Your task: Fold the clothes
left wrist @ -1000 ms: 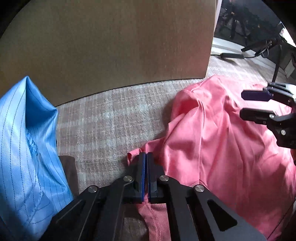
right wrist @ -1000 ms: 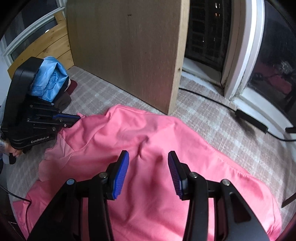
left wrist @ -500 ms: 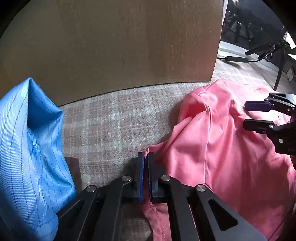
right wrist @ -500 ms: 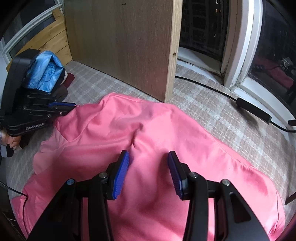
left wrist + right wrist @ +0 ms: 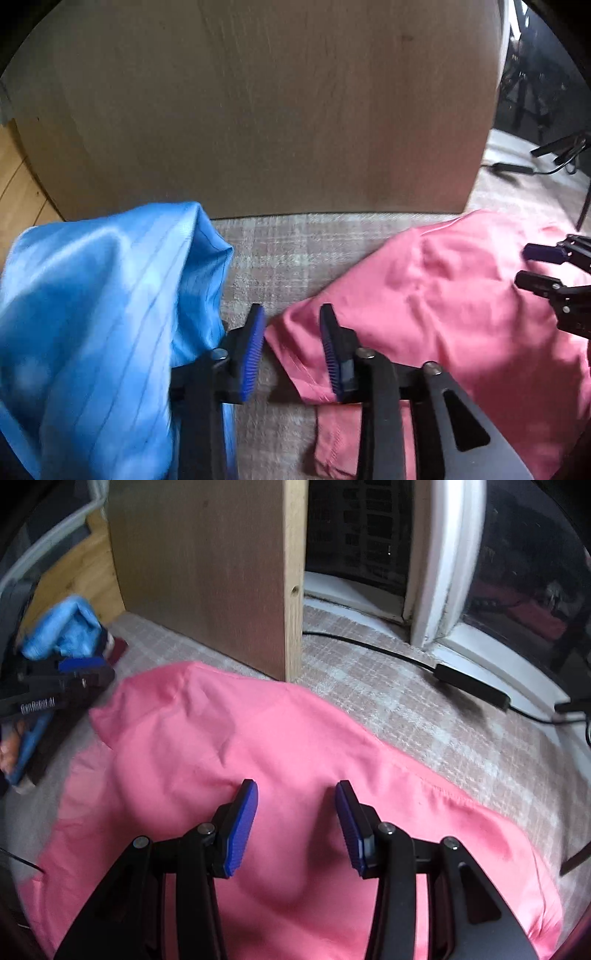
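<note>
A pink garment [image 5: 443, 295] lies spread on the checked cloth surface [image 5: 280, 254]; it fills the right wrist view [image 5: 236, 760]. My left gripper [image 5: 291, 343] is open at the garment's left corner, whose hem lies between its fingers. My right gripper [image 5: 295, 819] is open and empty just above the middle of the pink garment; it also shows at the right edge of the left wrist view [image 5: 543, 269]. The left gripper shows at the left of the right wrist view [image 5: 74, 675].
A blue striped garment [image 5: 96, 325] is heaped at the left, touching the left gripper's finger. A wooden panel [image 5: 207, 572] stands upright behind. A black cable with an adapter [image 5: 472, 686] runs along the window frame [image 5: 436, 565] at the right.
My left gripper has opened and let go of the pink corner, which now lies flat. The view has shifted left toward the blue garment. My right gripper stays open over the pink garment.
</note>
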Demonstrator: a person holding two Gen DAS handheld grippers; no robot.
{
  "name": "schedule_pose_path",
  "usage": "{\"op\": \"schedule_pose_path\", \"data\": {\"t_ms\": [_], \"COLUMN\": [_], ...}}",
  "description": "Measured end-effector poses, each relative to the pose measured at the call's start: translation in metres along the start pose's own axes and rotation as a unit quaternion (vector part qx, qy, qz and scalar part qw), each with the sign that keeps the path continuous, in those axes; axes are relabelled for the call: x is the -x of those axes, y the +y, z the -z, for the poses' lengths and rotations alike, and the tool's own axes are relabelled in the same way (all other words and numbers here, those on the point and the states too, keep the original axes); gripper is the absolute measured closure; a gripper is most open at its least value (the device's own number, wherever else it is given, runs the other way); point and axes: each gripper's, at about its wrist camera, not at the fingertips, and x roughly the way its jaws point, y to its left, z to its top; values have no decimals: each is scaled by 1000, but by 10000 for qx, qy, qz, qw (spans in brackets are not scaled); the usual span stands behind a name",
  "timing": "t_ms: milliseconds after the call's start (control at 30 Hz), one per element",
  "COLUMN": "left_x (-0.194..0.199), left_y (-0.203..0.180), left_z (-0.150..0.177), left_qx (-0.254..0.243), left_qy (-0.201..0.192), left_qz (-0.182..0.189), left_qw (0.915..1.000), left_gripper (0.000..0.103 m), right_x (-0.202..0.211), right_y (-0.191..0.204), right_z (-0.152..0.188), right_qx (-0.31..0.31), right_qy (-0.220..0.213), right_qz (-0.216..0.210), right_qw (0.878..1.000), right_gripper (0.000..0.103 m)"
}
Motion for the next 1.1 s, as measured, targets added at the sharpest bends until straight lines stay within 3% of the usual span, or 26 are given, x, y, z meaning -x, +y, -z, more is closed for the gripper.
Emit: {"op": "schedule_pose_path", "data": {"t_ms": [100,200,333,433,500,600,733,833,1067,1100], "left_x": [23,36,41,47,62,67,76,75,67,66], "left_y": [-15,-33,-52,-65,-54,-70,-82,-84,-93,-96], "left_z": [9,37,66,77,85,94,114,120,122,121], "left_qx": [-269,-516,-541,-412,-461,-629,-863,-907,-967,-1002], "left_qy": [-86,129,281,254,277,362,557,689,899,905], "left_qz": [236,559,765,965,1093,1174,1302,1344,1335,1329], "left_qw": [9993,9970,9952,9942,9926,9904,9862,9844,9822,9819], "left_gripper": [72,71,72,72,72,72,72,72,72,72], "right_x": [53,104,173,208,216,208,190,183,181,181], "right_y": [-6,-10,-42,-91,-124,-170,-199,-201,-194,-192], "right_z": [1,17,64,109,133,157,173,177,175,175], "right_qx": [-216,-345,-616,-1306,-1805,-2349,-2595,-2564,-2203,-2176], "right_qy": [-441,-603,-673,-536,-421,-205,110,63,-46,-75], "right_qz": [-162,43,747,1414,1600,1745,1771,1319,1025,952], "right_qw": [9987,9976,9930,9798,9696,9560,9493,9575,9700,9714], "right_gripper": [60,60,60,60,60,60,60,60,61,67]}}
